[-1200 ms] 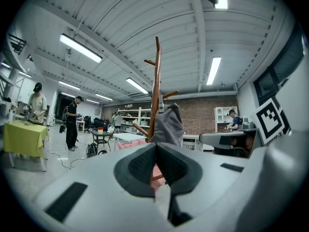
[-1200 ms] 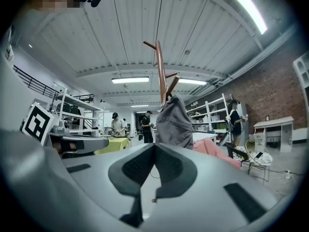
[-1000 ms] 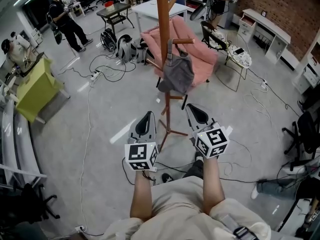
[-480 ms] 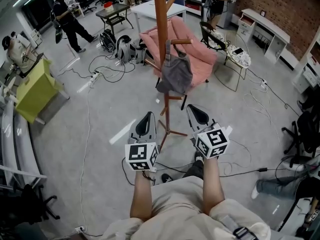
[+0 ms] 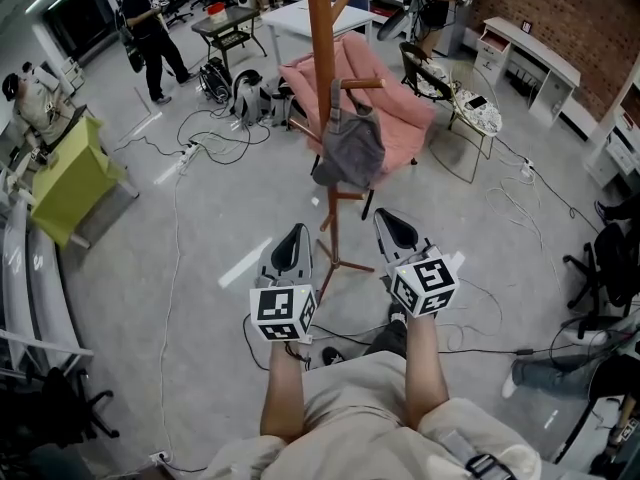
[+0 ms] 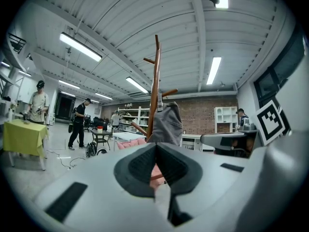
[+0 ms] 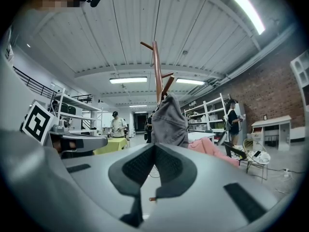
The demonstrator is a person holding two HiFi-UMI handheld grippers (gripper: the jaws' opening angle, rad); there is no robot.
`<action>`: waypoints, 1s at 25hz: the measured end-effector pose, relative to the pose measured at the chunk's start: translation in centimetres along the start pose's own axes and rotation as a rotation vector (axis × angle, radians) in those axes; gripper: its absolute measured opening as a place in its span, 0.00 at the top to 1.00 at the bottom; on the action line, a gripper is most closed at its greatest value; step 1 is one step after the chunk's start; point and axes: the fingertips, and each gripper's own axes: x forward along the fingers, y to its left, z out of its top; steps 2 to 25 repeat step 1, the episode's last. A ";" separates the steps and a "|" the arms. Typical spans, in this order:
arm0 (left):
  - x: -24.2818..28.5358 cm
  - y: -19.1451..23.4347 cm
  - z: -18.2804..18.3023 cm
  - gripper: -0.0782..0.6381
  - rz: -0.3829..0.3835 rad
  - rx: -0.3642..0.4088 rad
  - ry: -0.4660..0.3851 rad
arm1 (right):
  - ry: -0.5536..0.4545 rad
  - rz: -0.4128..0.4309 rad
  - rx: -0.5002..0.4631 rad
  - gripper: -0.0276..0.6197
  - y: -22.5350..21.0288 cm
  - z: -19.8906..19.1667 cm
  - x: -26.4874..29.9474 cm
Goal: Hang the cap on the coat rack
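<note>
A grey cap [image 5: 350,150] hangs from a peg of the wooden coat rack [image 5: 326,88], which stands on the floor ahead of me. Both grippers are held low, in front of the rack's feet and apart from the cap. My left gripper [image 5: 291,246] is shut with nothing in it, left of the pole. The right gripper [image 5: 394,230] is also shut and empty, right of the pole. In the left gripper view the cap [image 6: 167,124] and rack [image 6: 155,83] rise beyond the closed jaws. The right gripper view shows the cap [image 7: 168,122] on the rack [image 7: 157,71] the same way.
A pink armchair [image 5: 392,103] stands right behind the rack. Cables [image 5: 215,133] trail over the grey floor. A yellow-covered table [image 5: 68,180] is at the left, a small side table [image 5: 480,114] at the right, and desks [image 5: 535,58] by the brick wall. A person [image 5: 150,28] stands far back.
Both grippers stay where they were, shut. The cap hangs unmoved on the rack. A person at the back left has walked a little to the right.
</note>
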 end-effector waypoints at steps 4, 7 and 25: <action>0.0 0.0 0.0 0.88 0.001 -0.001 0.001 | 0.000 0.000 0.001 0.95 0.0 0.0 0.0; 0.0 0.0 0.0 0.88 0.001 -0.001 0.001 | 0.000 0.000 0.001 0.95 0.0 0.0 0.0; 0.0 0.0 0.0 0.88 0.001 -0.001 0.001 | 0.000 0.000 0.001 0.95 0.0 0.0 0.0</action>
